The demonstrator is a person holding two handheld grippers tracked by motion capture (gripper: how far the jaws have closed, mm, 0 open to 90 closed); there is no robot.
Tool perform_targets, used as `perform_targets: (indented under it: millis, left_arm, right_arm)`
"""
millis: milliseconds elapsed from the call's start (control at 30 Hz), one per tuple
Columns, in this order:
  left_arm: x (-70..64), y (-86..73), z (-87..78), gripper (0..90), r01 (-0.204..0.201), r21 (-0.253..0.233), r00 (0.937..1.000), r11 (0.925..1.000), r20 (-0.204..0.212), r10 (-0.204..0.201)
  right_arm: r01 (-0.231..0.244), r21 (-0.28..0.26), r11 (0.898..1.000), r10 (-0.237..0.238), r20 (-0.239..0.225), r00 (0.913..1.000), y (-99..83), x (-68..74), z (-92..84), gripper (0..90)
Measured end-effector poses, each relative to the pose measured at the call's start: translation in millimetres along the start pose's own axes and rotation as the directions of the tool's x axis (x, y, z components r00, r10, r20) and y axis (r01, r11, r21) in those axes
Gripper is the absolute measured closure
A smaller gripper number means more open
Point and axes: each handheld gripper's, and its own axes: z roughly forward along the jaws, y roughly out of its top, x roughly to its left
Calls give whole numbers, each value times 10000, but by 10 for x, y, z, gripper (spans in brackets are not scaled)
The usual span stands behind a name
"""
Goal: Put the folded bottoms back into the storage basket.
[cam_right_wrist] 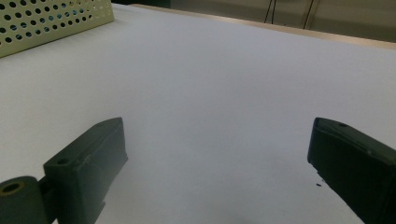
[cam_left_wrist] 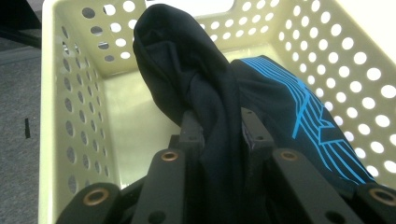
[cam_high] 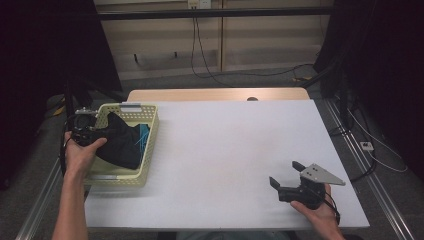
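Inside the basket [cam_left_wrist: 70, 93], the left gripper [cam_left_wrist: 219, 128] clamps black cloth [cam_left_wrist: 196, 79], hiding its pads.

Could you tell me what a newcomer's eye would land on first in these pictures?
Probably the black cloth with blue lines, pinched in the left claw and hanging into the pale yellow basket at the table's left edge. After that, the right claw, open over the bare white table near the front right.
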Motion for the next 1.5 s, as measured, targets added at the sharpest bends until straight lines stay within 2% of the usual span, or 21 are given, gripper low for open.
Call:
perform_targets:
  millis: [100, 267, 400, 600, 700, 767, 800, 1000, 1067, 1200, 1233, 1400, 1500]
  left_arm:
    - [-23, 25, 40, 749, -89, -85, 10000, 9999, -34, 89]
    - [-67, 76, 119, 749, -145, -183, 9994, 9997, 305, 150]
    - [-83, 76, 133, 745, -180, -189, 9993, 9997, 338, 186]
    - [-11, 21, 33, 713, -114, 385, 9977, 9992, -659, 139]
    - [-3, -13, 53, 700, 24, 375, 9963, 9993, -863, 8]
    - [-18, -16, 71, 678, -130, 629, 9917, 9979, -1269, 209]
    - [-25, -18, 80, 673, -85, 734, 9900, 9973, -1400, 187]
    - [-31, -63, 55, 611, 5, 698, 9809, 9976, -1940, 131]
    - [-28, -73, 49, 569, 26, 806, 9802, 9967, -1975, 135]
    - [-57, -69, 14, 493, 100, 670, 9756, 9977, -2197, 50]
    - [-62, -65, 3, 501, 84, 630, 9752, 9980, -2212, 58]
    - [-127, -10, -81, 419, -144, 46, 9768, 9999, -2135, 150]
    - [-164, 27, -95, 334, -169, -221, 9775, 9996, -2108, 118]
  right_arm:
    - [-48, -23, 10000, 48, 22, 10000, 1, -5, -2, 42]
    - [-46, -21, 10000, 46, 21, 10000, 0, -5, -1, 42]
    - [-39, -44, 10000, 39, -5, 10000, 2, -1, -6, 42]
    - [-45, -33, 10000, 45, 3, 10000, 1, -7, -6, 42]
    - [12, 13, 10000, -12, -10, 10000, 1, -1, 1, 42]
    - [-8, 20, 10000, 8, -27, 10000, 2, 5, 5, 42]
    - [-3, 15, 10000, 3, -26, 10000, 2, 5, 4, 42]
    - [-2, 17, 10000, 2, 8, 10000, -1, -8, -3, 42]
    - [-11, 27, 10000, 11, -34, 10000, -1, 0, -7, 42]
    - [2, 24, 10000, -1, -25, 10000, 0, 2, -5, 42]
    - [-1, 18, 10000, 1, -37, 10000, 0, -2, -5, 42]
    - [-3, 16, 10000, 4, -50, 10000, -1, -3, -4, 42]
    - [-20, 1, 10000, 20, -44, 10000, 2, 2, -1, 42]
